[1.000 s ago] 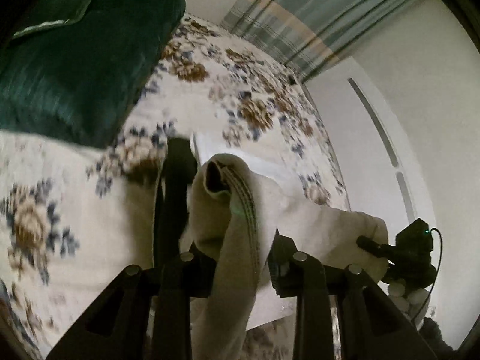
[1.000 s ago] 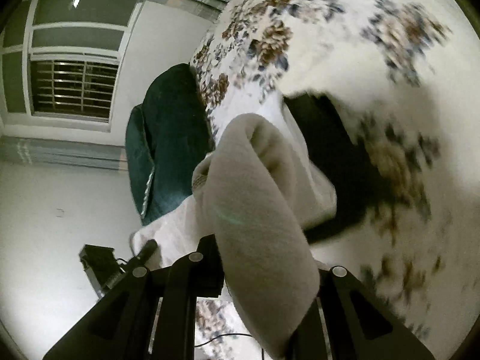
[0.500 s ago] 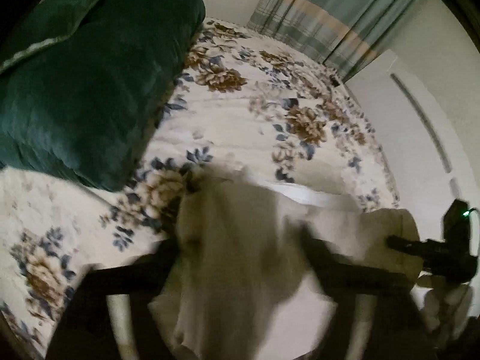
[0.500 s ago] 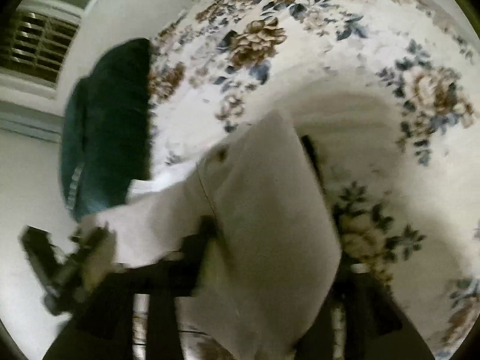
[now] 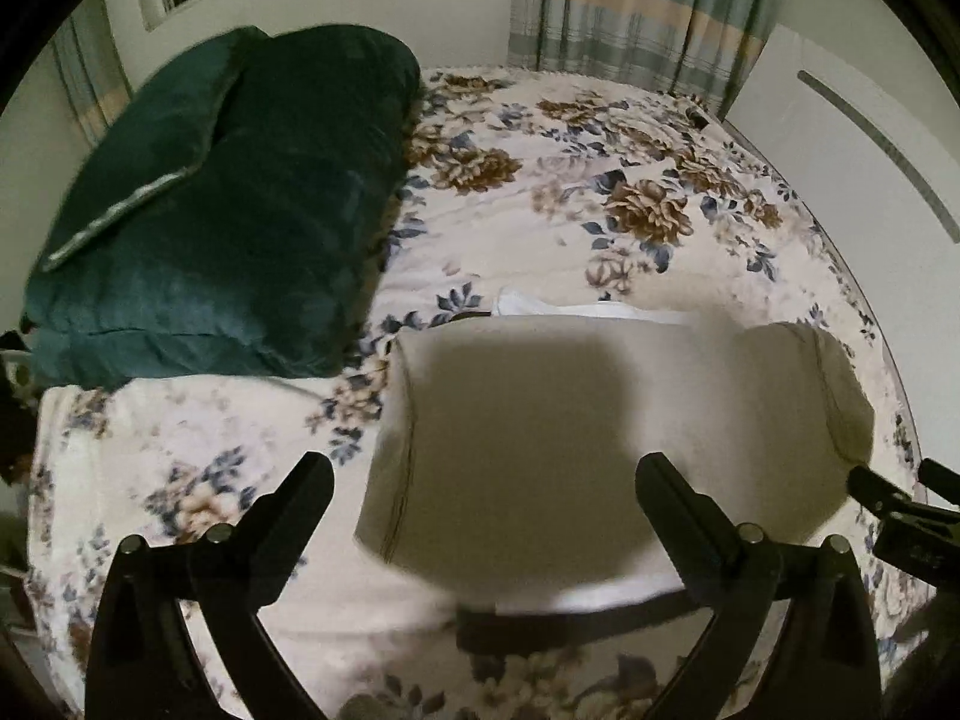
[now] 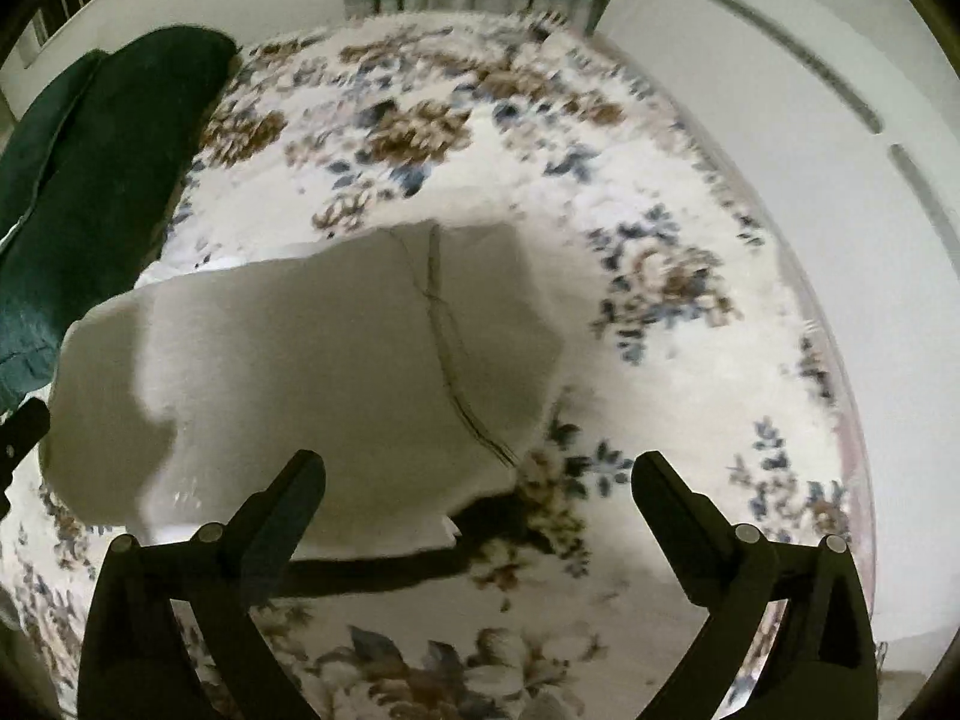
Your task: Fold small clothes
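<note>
Beige folded knit garment (image 5: 552,432) lies flat on floral-print bedspread (image 5: 540,228), long axis running left-right, rounded end toward right gripper (image 5: 888,510) at frame edge. Left gripper (image 5: 483,474) w/ jaws spread wide, empty, above it. Dark green velvet pillow (image 5: 222,210) sits left. Right-wrist view: garment (image 6: 312,384) left of centre, seam running diagonally; right gripper (image 6: 480,468) jaws spread, holding nothing.

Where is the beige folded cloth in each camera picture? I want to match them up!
Left wrist view: the beige folded cloth lies in the lower middle, spreading right, ahead of the open left gripper.
Right wrist view: the cloth lies left of centre, ahead of the open right gripper.
Shared landmark: the dark green pillow sits at the upper left in both views.
</note>
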Tool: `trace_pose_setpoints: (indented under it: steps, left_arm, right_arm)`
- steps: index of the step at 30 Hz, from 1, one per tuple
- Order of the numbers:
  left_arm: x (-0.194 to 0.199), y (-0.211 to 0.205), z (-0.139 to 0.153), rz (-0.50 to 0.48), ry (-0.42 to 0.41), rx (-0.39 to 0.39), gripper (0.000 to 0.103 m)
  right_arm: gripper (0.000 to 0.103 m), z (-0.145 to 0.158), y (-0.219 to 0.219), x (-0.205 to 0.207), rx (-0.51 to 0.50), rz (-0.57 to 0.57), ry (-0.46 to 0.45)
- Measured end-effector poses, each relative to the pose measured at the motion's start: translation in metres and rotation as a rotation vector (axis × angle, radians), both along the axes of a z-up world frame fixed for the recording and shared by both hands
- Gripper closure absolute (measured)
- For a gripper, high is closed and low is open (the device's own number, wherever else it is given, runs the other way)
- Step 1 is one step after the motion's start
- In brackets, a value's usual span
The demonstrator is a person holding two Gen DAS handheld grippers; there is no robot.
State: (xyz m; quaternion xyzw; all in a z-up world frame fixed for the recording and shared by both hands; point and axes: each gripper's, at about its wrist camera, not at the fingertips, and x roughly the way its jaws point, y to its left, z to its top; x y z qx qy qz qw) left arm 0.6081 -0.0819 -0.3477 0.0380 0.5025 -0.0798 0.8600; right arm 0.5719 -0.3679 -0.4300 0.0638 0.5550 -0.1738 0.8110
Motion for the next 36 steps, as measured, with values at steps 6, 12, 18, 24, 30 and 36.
trace_pose_setpoints:
  steps: [6, 12, 18, 24, 30, 36]
  left_arm:
    - [-0.048, -0.001, 0.051, 0.024, -0.057, 0.013, 0.0]
    - [-0.117, -0.005, 0.119, 0.021, -0.118, -0.008, 0.0]
    - [-0.19, -0.004, 0.185, 0.009, -0.181, -0.005, 0.0]
    - [-0.26, 0.006, 0.247, 0.027, -0.246, -0.031, 0.0]
    - [-0.308, 0.015, 0.286, 0.033, -0.287, -0.06, 0.0]
    - [-0.344, 0.02, 0.306, 0.03, -0.305, -0.057, 0.0]
  right_arm:
    - [0.0, 0.076, 0.015, -0.056, -0.068, -0.004, -0.094]
    - [0.0, 0.164, 0.037, -0.126, -0.123, 0.027, -0.189]
    - [0.0, 0.243, 0.061, -0.205, -0.133, 0.053, -0.264]
    - [0.0, 0.322, 0.082, -0.293, -0.157, 0.08, -0.358]
    - [0.0, 0.376, 0.093, -0.36, -0.166, 0.093, -0.418]
    - [0.0, 0.415, 0.098, -0.412, -0.157, 0.099, -0.462]
